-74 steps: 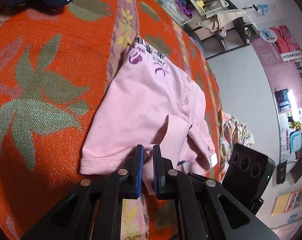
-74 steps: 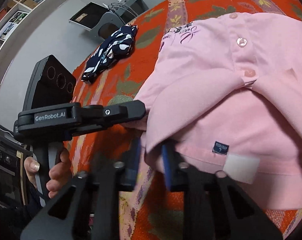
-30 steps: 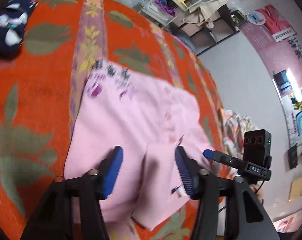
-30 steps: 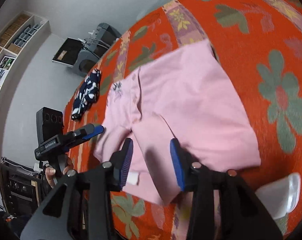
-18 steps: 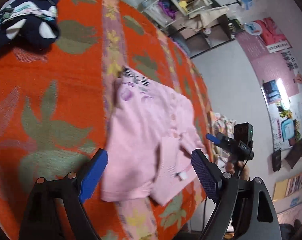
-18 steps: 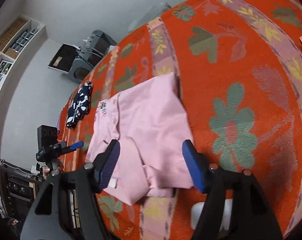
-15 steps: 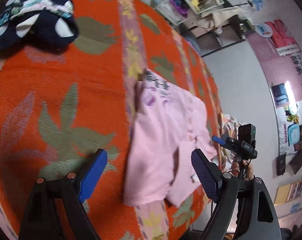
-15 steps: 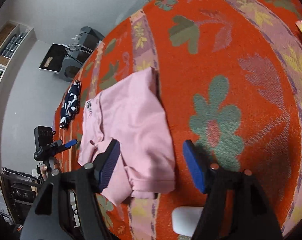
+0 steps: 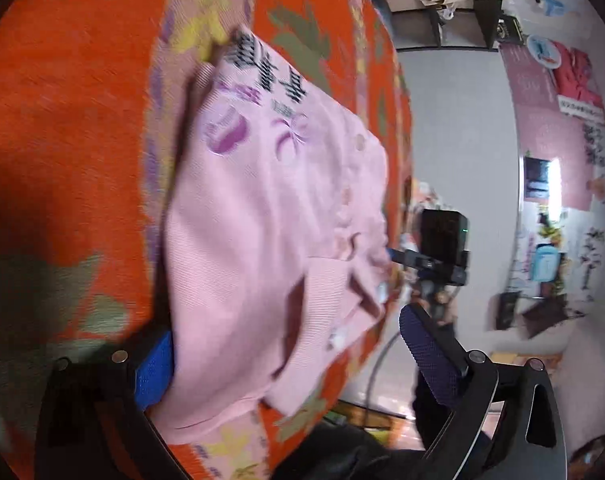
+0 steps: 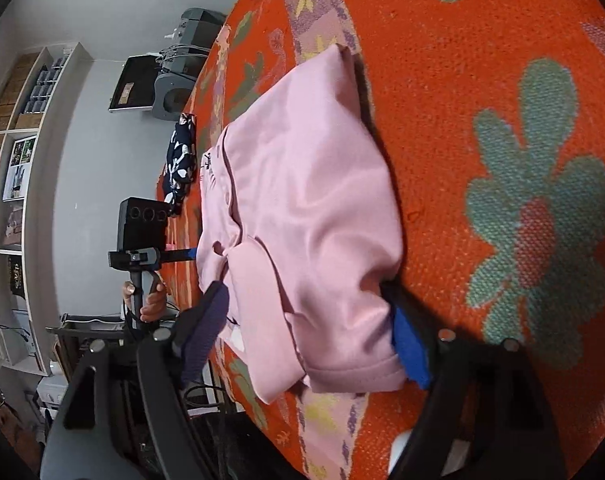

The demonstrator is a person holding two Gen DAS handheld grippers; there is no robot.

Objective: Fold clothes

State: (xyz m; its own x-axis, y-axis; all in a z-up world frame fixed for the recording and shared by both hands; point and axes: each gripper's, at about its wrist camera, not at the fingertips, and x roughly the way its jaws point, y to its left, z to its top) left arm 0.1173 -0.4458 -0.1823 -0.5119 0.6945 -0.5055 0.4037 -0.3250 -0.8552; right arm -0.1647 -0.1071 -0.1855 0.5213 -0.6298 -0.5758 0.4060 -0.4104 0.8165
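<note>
Right wrist view: a dark patterned garment [image 10: 179, 160] lies well beyond the pink shirt [image 10: 302, 216], which sits folded on the orange floral cloth [image 10: 482, 40]. Both the right gripper [image 10: 306, 344] and left gripper [image 9: 286, 356] straddle the shirt's near edge, jaws wide apart, gripping nothing.

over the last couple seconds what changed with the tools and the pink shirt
Both tools let go of the pink shirt. The left tool and right tool, earlier pinched shut on its near edge, pulled back, opened wide, and have now come back low, each straddling a near corner with one pad tucked beside or under the cloth. The shirt stayed folded on the orange cover; the navy garment is unmoved.
</note>
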